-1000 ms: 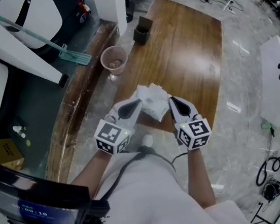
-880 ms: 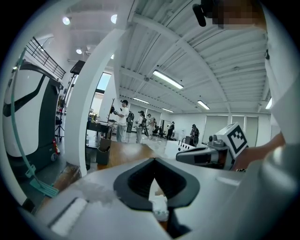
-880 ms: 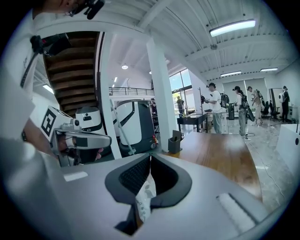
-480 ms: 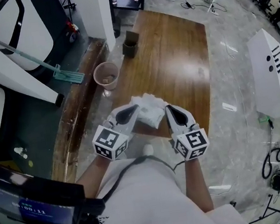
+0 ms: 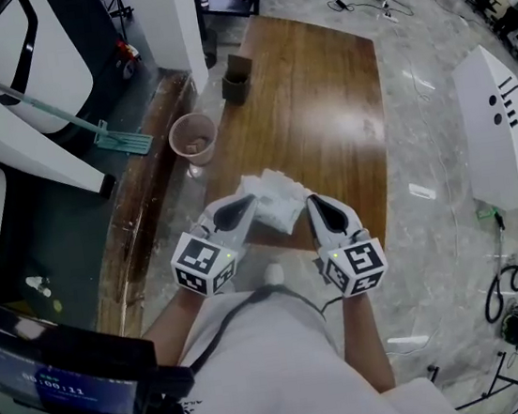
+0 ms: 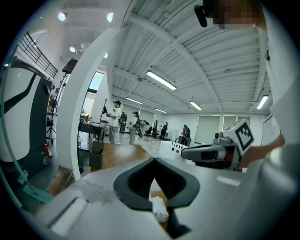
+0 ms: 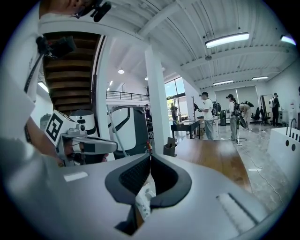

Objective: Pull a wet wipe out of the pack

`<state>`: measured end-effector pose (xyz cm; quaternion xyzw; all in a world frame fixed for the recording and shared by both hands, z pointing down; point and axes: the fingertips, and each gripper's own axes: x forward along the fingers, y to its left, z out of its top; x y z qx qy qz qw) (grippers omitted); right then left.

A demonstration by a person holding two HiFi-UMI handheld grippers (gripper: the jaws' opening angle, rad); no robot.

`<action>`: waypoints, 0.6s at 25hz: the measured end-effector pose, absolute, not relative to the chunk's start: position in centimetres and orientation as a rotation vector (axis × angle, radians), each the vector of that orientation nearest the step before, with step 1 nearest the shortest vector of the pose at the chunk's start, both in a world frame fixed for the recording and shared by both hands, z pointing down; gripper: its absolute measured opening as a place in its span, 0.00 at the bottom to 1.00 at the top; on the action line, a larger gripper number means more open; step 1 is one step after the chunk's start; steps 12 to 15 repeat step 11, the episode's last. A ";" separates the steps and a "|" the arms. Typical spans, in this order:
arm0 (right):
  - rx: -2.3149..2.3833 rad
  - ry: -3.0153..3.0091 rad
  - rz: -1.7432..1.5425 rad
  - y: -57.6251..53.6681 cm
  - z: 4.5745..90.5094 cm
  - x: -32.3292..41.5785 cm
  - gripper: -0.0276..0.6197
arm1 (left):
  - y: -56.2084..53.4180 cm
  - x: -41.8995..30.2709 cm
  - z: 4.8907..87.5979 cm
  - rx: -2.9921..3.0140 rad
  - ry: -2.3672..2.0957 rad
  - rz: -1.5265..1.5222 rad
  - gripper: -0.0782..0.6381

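A white crumpled wet-wipe pack is held up over the near end of the brown wooden tabletop. The left gripper and the right gripper hold it from either side, each with its jaws closed on a pinch of white material; I cannot tell whether the left one's pinch is wipe or pack film. Beside the tabletop's left edge a pinkish round cup has something brownish in its bottom, and near the far left corner stands a small dark square box whose inside cannot be made out.
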<state>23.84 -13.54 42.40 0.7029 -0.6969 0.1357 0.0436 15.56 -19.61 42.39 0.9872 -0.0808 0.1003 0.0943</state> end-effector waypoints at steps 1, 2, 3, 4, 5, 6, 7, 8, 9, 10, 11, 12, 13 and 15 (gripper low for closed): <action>2.143 -2.133 0.416 -13.6 42.5 23.8 0.06 | -19.7 15.5 42.5 2.926 -0.245 0.299 0.11; 2.137 -2.136 0.416 -13.7 42.5 23.8 0.06 | -19.7 15.4 42.5 2.924 -0.250 0.299 0.11; 2.130 -2.140 0.414 -13.7 42.5 23.7 0.06 | -19.8 15.4 42.6 2.923 -0.256 0.298 0.11; 2.123 -2.145 0.413 -13.8 42.6 23.7 0.06 | -19.9 15.4 42.6 2.922 -0.262 0.297 0.11; 2.117 -2.150 0.411 -13.9 42.6 23.7 0.06 | -20.0 15.4 42.6 2.922 -0.269 0.295 0.11; 2.111 -2.155 0.410 -14.0 42.6 23.7 0.06 | -20.0 15.4 42.5 2.923 -0.274 0.294 0.11; 2.105 -2.160 0.408 -14.1 42.6 23.7 0.06 | -20.1 15.5 42.5 2.925 -0.279 0.292 0.11; 2.098 -2.165 0.406 -14.1 42.6 23.6 0.06 | -20.1 15.6 42.4 2.927 -0.283 0.289 0.11; 2.091 -2.170 0.404 -14.2 42.7 23.5 0.06 | -20.2 15.6 42.3 2.928 -0.287 0.286 0.11; 2.084 -2.176 0.402 -14.3 42.7 23.5 0.06 | -20.2 15.7 42.3 2.930 -0.291 0.284 0.11; 2.077 -2.181 0.401 -14.4 42.7 23.4 0.06 | -20.3 15.7 42.2 2.931 -0.295 0.283 0.11; 2.077 -2.181 0.401 -14.4 42.7 23.4 0.06 | -20.3 15.7 42.2 2.931 -0.295 0.283 0.11; 2.077 -2.181 0.401 -14.4 42.7 23.4 0.06 | -20.3 15.7 42.2 2.931 -0.295 0.283 0.11; 2.077 -2.181 0.401 -14.4 42.7 23.4 0.06 | -20.3 15.7 42.2 2.931 -0.295 0.283 0.11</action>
